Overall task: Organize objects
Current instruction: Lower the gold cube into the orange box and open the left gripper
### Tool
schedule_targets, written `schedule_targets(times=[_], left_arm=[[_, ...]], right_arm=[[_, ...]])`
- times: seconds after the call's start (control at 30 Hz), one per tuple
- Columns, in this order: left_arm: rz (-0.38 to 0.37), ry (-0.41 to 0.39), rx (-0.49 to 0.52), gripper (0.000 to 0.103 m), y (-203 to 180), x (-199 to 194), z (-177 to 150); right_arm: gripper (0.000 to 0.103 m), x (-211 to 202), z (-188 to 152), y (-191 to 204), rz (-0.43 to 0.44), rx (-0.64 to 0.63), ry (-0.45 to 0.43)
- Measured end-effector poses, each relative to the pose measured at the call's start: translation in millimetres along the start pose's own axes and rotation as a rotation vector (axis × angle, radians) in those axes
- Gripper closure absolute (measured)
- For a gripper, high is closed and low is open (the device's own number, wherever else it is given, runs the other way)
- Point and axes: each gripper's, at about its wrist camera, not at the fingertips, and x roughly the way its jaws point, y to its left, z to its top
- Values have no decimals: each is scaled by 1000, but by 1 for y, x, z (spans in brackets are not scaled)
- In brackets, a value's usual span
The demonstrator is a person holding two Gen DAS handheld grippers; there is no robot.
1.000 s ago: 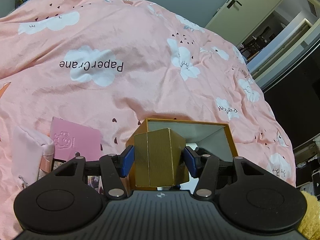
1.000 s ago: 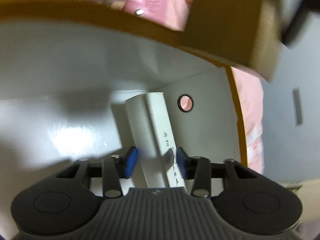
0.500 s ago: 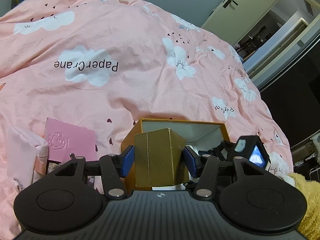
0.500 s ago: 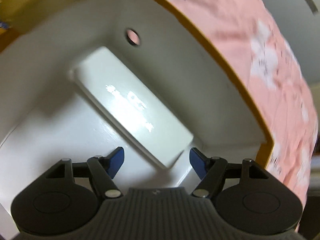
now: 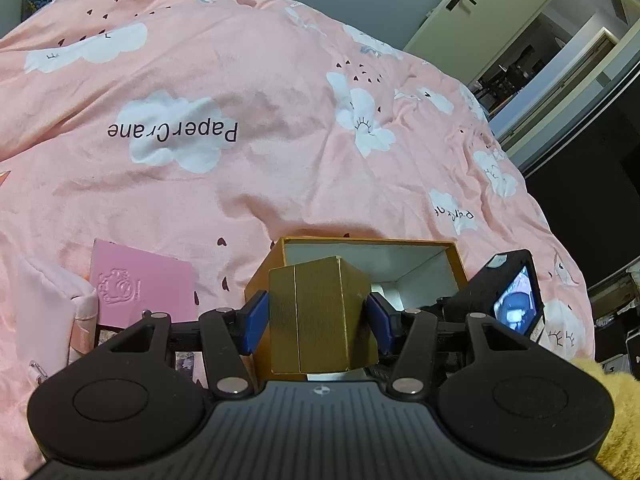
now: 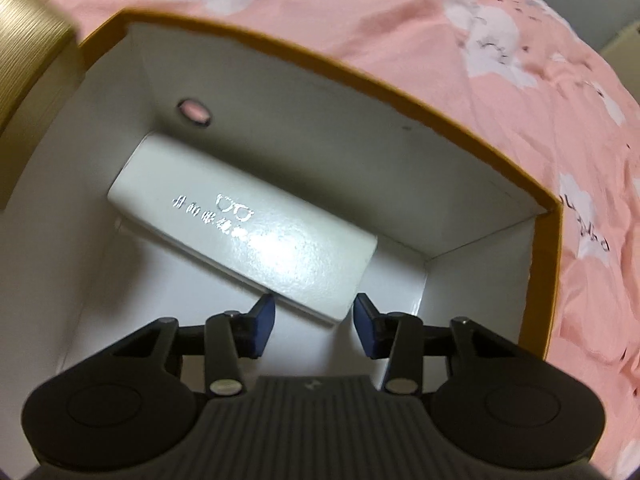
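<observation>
Right wrist view — right tool (image 6: 314, 322) has released the white case (image 6: 256, 236), jaws closing empty above it; left tool (image 5: 316, 322) still grips the gold box (image 5: 320, 316).

Pink cloud-print duvet (image 5: 248, 184), half-open door (image 5: 472, 12) behind.

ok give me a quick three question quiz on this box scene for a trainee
1. True or false: the left gripper is shut on the gold lid.
2. Where does the white case lie? A) on the pink bedspread B) inside the open box C) in the right gripper
3. What flat thing lies left of the box in the left wrist view?

Key: 1 true. 2 B. 3 the pink card.
</observation>
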Motion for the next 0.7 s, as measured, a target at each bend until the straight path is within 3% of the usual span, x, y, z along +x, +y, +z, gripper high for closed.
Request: schedule_targets(times=[0.13,0.43,0.6,0.7], left_arm=[[8,5,20,42,-5,1,-1],[47,20,90,42,-33,7,-4],[45,62,134,42,-57,22,-10],[40,85,157,43,-72,33,-13]], right_arm=[[58,5,4,-13,40,105,11],[54,-29,-11,-22,42,54,-88],[58,-66,-70,-5,39,22,-199],[63,-94,-88,-19,22,27,-268]])
